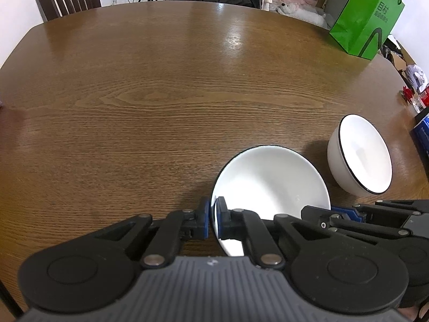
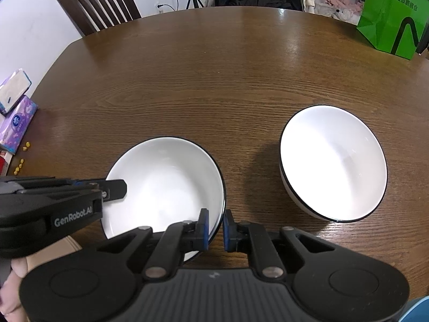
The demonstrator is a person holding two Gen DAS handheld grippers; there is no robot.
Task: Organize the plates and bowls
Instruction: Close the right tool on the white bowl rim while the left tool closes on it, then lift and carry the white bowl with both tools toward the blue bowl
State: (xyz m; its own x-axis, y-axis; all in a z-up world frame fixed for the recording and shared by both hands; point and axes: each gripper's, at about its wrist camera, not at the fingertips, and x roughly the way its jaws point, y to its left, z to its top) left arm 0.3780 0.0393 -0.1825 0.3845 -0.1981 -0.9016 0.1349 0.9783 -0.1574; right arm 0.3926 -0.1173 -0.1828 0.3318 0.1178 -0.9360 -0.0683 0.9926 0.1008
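Note:
Two white bowls with black rims stand on the wooden table (image 1: 161,94). My left gripper (image 1: 213,218) is shut on the left rim of the near bowl (image 1: 270,185). My right gripper (image 2: 215,226) straddles the right rim of that same bowl (image 2: 166,185), one pad inside and one outside, with a small gap showing beside the rim. The second bowl (image 2: 332,161) sits to the right, untouched; it also shows in the left wrist view (image 1: 360,155). The left gripper shows at the left of the right wrist view (image 2: 114,187).
A green paper bag (image 1: 367,18) stands at the table's far right. Tissue packs (image 2: 16,115) and small yellow bits lie at the left edge. A wooden chair (image 2: 102,2) stands behind the table. A blue box (image 1: 422,134) sits at the right edge.

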